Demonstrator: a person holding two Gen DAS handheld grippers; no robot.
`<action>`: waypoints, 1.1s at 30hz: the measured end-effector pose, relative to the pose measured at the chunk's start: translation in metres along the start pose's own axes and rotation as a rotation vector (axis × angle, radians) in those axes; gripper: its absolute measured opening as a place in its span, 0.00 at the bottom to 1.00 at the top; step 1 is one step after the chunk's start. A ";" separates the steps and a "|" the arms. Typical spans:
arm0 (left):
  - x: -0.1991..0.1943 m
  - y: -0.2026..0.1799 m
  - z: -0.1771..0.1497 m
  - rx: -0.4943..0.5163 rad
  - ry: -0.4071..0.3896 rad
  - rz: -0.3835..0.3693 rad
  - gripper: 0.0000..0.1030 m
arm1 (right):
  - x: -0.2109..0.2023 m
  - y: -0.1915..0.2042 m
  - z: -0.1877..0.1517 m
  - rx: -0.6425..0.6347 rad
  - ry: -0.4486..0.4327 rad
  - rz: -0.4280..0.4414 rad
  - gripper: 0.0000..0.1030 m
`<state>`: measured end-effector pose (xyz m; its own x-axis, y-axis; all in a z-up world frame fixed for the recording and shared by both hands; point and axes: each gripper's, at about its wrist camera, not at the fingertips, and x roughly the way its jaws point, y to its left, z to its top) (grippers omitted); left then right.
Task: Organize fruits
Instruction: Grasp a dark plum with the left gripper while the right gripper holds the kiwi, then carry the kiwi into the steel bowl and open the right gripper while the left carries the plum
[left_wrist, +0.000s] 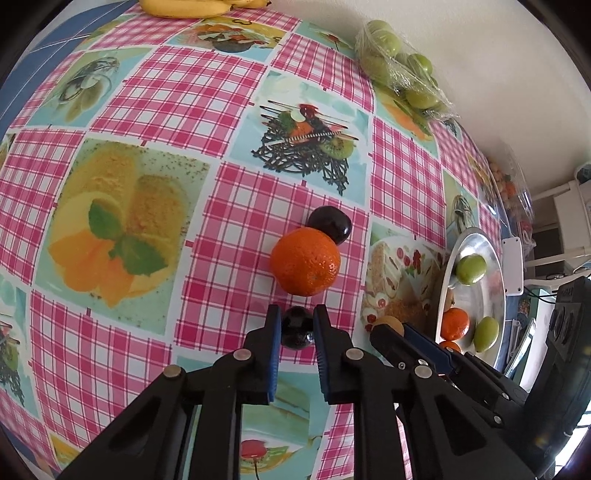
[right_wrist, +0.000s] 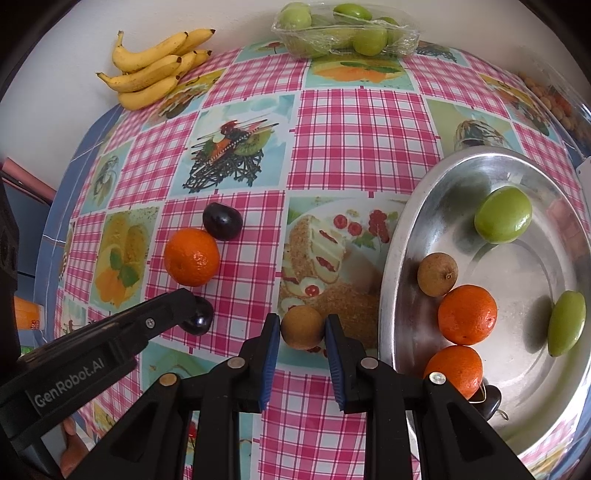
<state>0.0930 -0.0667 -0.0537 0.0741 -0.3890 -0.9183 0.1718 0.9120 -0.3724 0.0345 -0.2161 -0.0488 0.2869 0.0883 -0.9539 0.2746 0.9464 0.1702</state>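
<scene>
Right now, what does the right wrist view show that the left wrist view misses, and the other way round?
Only the right wrist view shows the dark round fruit by the steel tray's near rim, the whole yellow banana bunch and a full look at the brown round fruit inside the shiny steel tray.

Only the left wrist view shows the left tool head-on, closed around a small dark plum.

Both show the loose orange mandarin touching a larger dark plum, the right tool bracketing a tan round fruit, and the wrapped punnet of green fruits.
</scene>
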 end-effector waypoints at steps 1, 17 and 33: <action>0.000 0.000 0.000 0.000 0.000 0.001 0.17 | 0.000 0.000 0.000 -0.001 0.000 0.000 0.26; 0.011 0.002 -0.003 -0.046 0.057 -0.036 0.31 | 0.000 -0.001 -0.001 0.000 0.001 0.000 0.26; 0.013 -0.002 -0.002 -0.025 0.047 -0.025 0.25 | 0.000 0.000 0.000 -0.001 0.002 -0.002 0.26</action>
<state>0.0913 -0.0734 -0.0650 0.0237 -0.4060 -0.9135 0.1481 0.9052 -0.3985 0.0343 -0.2158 -0.0491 0.2848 0.0865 -0.9547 0.2747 0.9468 0.1678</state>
